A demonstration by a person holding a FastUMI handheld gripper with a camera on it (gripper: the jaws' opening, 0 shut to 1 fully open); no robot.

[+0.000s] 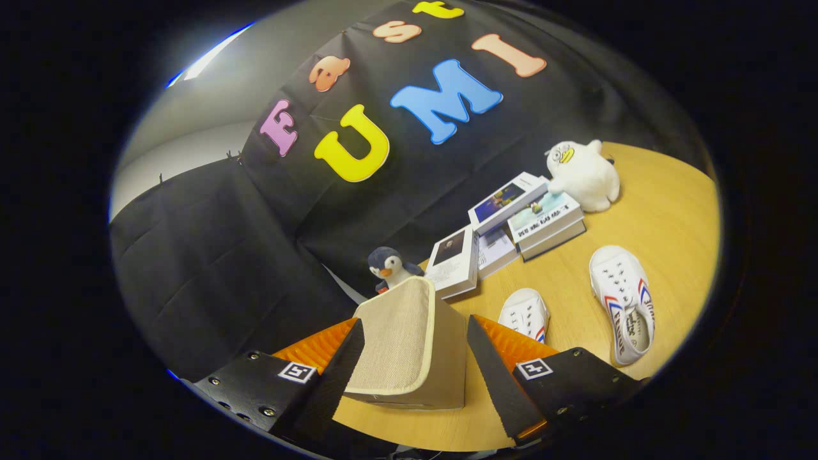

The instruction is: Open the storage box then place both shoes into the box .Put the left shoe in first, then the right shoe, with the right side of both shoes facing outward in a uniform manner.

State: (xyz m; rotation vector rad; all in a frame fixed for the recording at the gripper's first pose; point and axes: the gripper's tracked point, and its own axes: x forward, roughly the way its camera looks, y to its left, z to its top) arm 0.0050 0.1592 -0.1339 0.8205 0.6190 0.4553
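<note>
Two fingers of the gripper (415,358) stand apart, flanking the closed storage box (409,348); both shoes (623,303) lie beyond it; advisably grip the lid's edge squarely before lifting

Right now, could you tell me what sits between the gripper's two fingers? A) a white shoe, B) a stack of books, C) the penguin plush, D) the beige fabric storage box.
D: the storage box stands between the open fingers of the gripper, which flank it with a gap on the right; both shoes lie on the table off to the right, and the penguin plush sits beyond the box.
</note>
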